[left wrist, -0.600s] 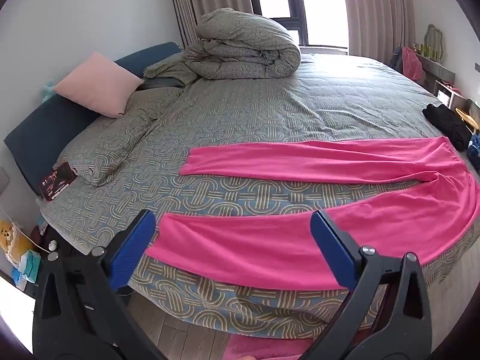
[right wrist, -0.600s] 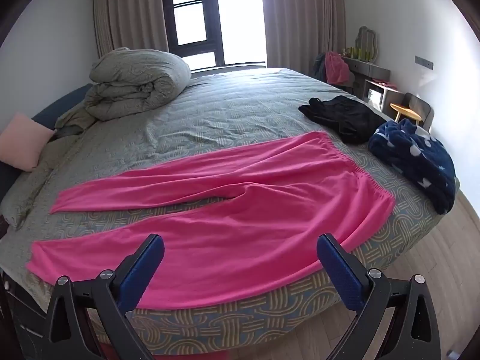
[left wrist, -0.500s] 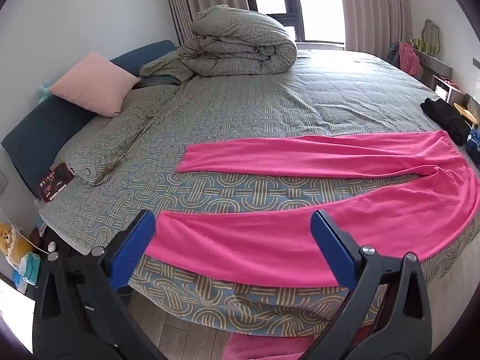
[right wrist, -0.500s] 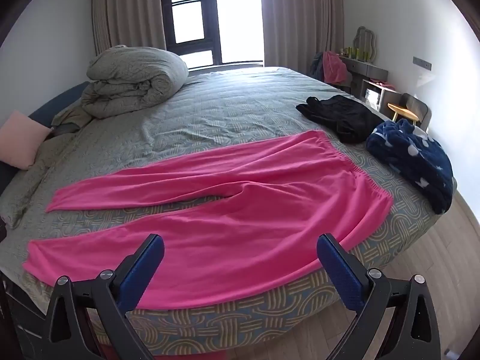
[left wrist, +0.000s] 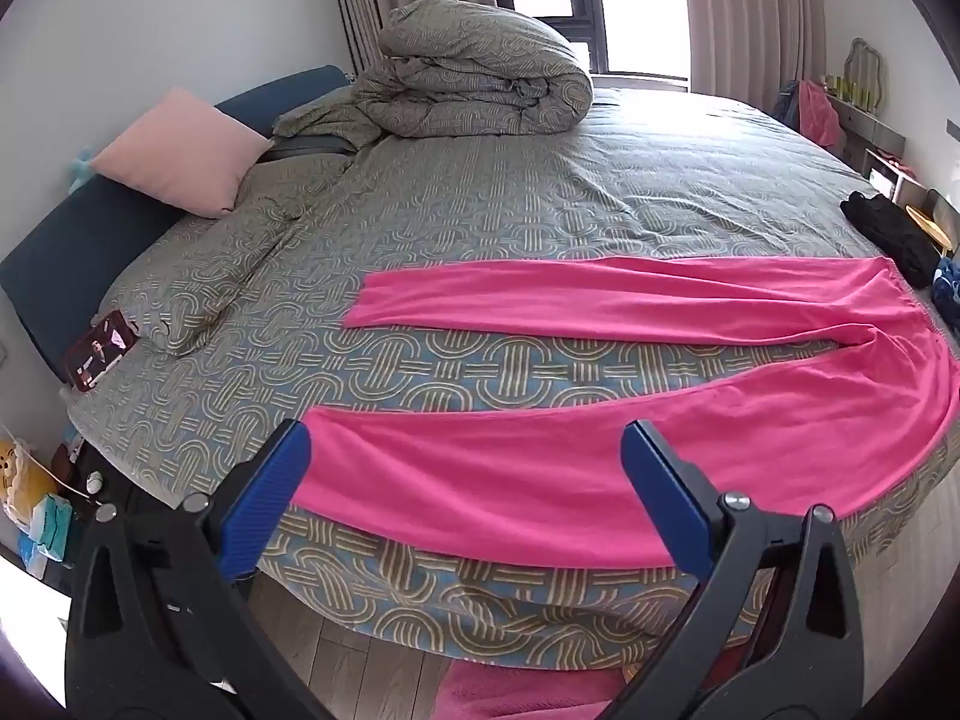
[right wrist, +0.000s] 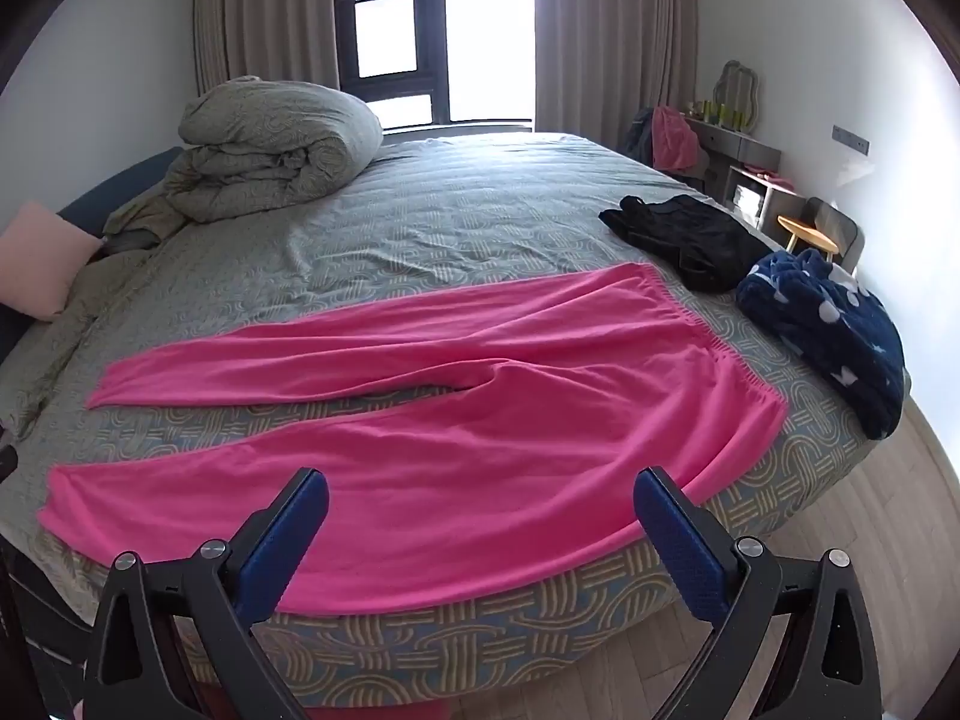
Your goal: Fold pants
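Flanking pants (right wrist: 480, 420): black garment (right wrist: 690, 234), navy robe (right wrist: 828, 324).

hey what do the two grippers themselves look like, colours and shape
Both look alike. The left gripper and right gripper each have two black plastic arms with triangular cut-outs and silver bolts, ending in flat, ribbed blue pads. No cables, markings or sleeves show.

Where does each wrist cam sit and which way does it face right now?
Left wrist: on the left gripper, off the bed's near edge, facing the pink pants' leg cuffs and the pink pillow; only its open blue fingers show.
Right wrist: on the right gripper, same edge, facing the waistband end, black garment and navy dotted fleece; open fingers only.
Shared: pants, folded duvet, window.
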A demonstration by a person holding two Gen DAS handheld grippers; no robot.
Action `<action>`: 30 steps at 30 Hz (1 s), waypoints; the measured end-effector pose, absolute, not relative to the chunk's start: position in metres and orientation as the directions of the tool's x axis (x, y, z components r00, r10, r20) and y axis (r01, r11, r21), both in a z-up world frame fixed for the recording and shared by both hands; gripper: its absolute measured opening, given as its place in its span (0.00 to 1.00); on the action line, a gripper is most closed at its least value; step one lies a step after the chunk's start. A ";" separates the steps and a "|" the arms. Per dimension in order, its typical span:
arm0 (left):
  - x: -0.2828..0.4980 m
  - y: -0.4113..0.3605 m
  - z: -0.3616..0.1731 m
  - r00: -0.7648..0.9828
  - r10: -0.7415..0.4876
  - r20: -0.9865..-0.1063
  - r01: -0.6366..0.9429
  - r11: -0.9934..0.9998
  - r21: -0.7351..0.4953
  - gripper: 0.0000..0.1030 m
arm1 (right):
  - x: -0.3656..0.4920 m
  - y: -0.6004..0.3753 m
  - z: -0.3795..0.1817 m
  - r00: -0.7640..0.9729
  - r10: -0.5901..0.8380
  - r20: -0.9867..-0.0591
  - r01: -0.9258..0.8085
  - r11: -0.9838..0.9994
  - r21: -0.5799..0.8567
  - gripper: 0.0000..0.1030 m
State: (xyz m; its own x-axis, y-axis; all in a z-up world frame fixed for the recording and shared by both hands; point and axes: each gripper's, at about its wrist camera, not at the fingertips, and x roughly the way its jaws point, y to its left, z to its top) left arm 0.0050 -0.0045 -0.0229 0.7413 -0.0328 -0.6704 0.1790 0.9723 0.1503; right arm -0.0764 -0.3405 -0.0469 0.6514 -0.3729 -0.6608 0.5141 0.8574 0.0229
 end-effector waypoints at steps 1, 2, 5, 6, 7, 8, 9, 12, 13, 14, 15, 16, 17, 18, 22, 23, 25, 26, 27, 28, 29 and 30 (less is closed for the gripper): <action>0.006 -0.004 -0.024 0.739 -0.035 -0.672 0.180 0.972 0.148 1.00 | -0.076 -0.340 -0.047 0.654 -0.369 -0.660 0.513 0.858 0.027 1.00; 0.005 -0.003 -0.025 0.739 -0.036 -0.673 0.179 0.973 0.145 1.00 | -0.076 -0.341 -0.046 0.656 -0.366 -0.660 0.512 0.858 0.032 1.00; 0.005 0.000 -0.025 0.739 -0.039 -0.673 0.177 0.975 0.138 1.00 | -0.075 -0.340 -0.045 0.658 -0.366 -0.658 0.515 0.856 0.039 1.00; 0.005 0.001 -0.025 0.738 -0.040 -0.673 0.175 0.975 0.134 1.00 | -0.075 -0.340 -0.045 0.657 -0.366 -0.659 0.516 0.856 0.040 1.00; 0.005 0.002 -0.025 0.737 -0.042 -0.674 0.175 0.976 0.131 1.00 | -0.075 -0.340 -0.045 0.657 -0.365 -0.659 0.516 0.855 0.041 1.00; 0.005 0.003 -0.025 0.736 -0.042 -0.676 0.174 0.976 0.128 1.00 | -0.075 -0.339 -0.045 0.657 -0.366 -0.660 0.517 0.855 0.041 1.00; 0.005 0.004 -0.025 0.735 -0.043 -0.677 0.173 0.977 0.126 1.00 | -0.075 -0.339 -0.046 0.656 -0.366 -0.660 0.518 0.854 0.041 1.00; 0.006 0.006 -0.026 0.730 -0.040 -0.682 0.170 0.978 0.125 1.00 | -0.075 -0.339 -0.046 0.656 -0.365 -0.661 0.518 0.855 0.041 1.00; 0.006 0.006 -0.027 0.729 -0.039 -0.683 0.169 0.978 0.125 1.00 | -0.075 -0.339 -0.047 0.656 -0.363 -0.662 0.517 0.855 0.043 1.00; 0.005 0.006 -0.027 0.728 -0.038 -0.684 0.169 0.978 0.125 1.00 | -0.075 -0.339 -0.047 0.655 -0.359 -0.665 0.516 0.855 0.047 1.00; 0.005 0.006 -0.027 0.727 -0.038 -0.686 0.168 0.978 0.124 1.00 | -0.075 -0.339 -0.047 0.654 -0.357 -0.667 0.517 0.855 0.050 1.00; 0.005 0.007 -0.028 0.725 -0.038 -0.687 0.169 0.978 0.124 1.00 | -0.075 -0.339 -0.047 0.653 -0.357 -0.667 0.519 0.853 0.051 1.00; 0.005 0.006 -0.028 0.725 -0.038 -0.688 0.170 0.978 0.124 1.00 | -0.075 -0.339 -0.047 0.653 -0.360 -0.667 0.522 0.851 0.052 1.00; 0.005 0.007 -0.028 0.725 -0.039 -0.688 0.170 0.978 0.124 1.00 | -0.075 -0.338 -0.046 0.653 -0.361 -0.666 0.523 0.851 0.051 1.00; 0.005 0.007 -0.027 0.727 -0.037 -0.685 0.174 0.976 0.131 1.00 | -0.074 -0.335 -0.046 0.651 -0.369 -0.663 0.516 0.856 0.030 1.00; 0.005 0.007 -0.027 0.728 -0.037 -0.685 0.175 0.975 0.133 1.00 | -0.074 -0.335 -0.046 0.650 -0.370 -0.663 0.514 0.858 0.025 1.00; 0.005 0.007 -0.028 0.728 -0.037 -0.684 0.177 0.975 0.136 1.00 | -0.073 -0.333 -0.046 0.650 -0.371 -0.663 0.510 0.860 0.019 1.00; 0.005 0.007 -0.028 0.728 -0.037 -0.684 0.178 0.975 0.137 1.00 | -0.073 -0.333 -0.046 0.649 -0.370 -0.664 0.509 0.860 0.019 1.00; 0.005 0.006 -0.028 0.727 -0.036 -0.686 0.178 0.974 0.137 1.00 | -0.073 -0.333 -0.046 0.649 -0.369 -0.665 0.508 0.861 0.018 1.00; 0.006 0.006 -0.029 0.724 -0.035 -0.688 0.178 0.974 0.138 1.00 | -0.073 -0.333 -0.046 0.651 -0.367 -0.665 0.506 0.862 0.019 1.00; 0.006 0.006 -0.029 0.723 -0.034 -0.690 0.178 0.974 0.138 1.00 | -0.073 -0.332 -0.046 0.653 -0.366 -0.663 0.504 0.863 0.019 1.00; 0.006 0.006 -0.028 0.723 -0.032 -0.690 0.177 0.974 0.139 1.00 | -0.074 -0.332 -0.046 0.655 -0.365 -0.661 0.502 0.865 0.020 1.00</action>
State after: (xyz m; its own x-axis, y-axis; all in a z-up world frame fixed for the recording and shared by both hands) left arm 0.0063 0.0064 -0.0285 0.7227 -0.0323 -0.6904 0.1768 0.9743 0.1395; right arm -0.0735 -0.3316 -0.0457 0.6551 -0.3654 -0.6613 0.5019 0.8647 0.0195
